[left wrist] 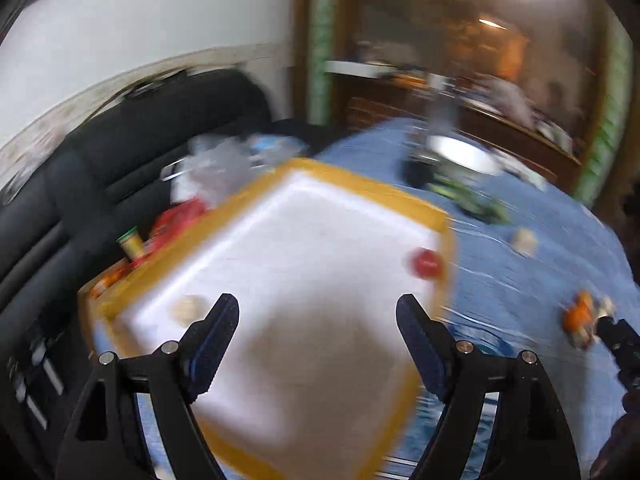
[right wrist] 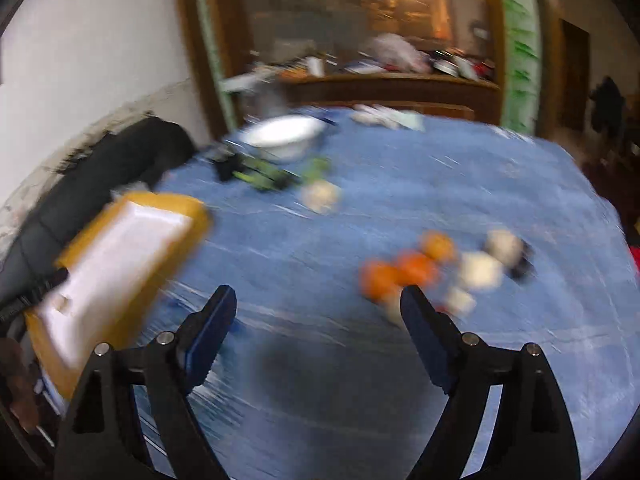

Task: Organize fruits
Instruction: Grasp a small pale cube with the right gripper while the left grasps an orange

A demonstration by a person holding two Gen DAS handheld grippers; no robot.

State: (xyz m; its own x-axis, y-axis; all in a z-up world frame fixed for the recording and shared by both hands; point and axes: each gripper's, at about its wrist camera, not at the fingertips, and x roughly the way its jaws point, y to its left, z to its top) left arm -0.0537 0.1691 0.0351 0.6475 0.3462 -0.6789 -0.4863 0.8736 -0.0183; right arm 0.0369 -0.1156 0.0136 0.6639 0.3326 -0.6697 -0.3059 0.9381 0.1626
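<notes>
A white tray with a yellow rim (left wrist: pixel 360 176) lies on the blue tablecloth. Inside it sit a red fruit (left wrist: pixel 427 263) near the right rim and a pale round fruit (left wrist: pixel 188 307) near the left. My left gripper (left wrist: pixel 318 316) hovers open over the tray, holding nothing. In the right wrist view the same tray (right wrist: pixel 176 204) is at the left. A cluster of orange fruits (right wrist: pixel 404 268) and pale fruits (right wrist: pixel 480 270) lies on the cloth ahead. My right gripper (right wrist: pixel 318 308) hangs open and empty just short of that cluster. Both views are motion-blurred.
A white bowl (right wrist: pixel 284 134) and a green-and-black object (right wrist: pixel 260 174) sit at the table's far side, with another pale fruit (right wrist: pixel 320 196) nearby. A black sofa (left wrist: pixel 120 152) with packets and a small jar (left wrist: pixel 132 242) flanks the table's left. A wooden cabinet stands behind.
</notes>
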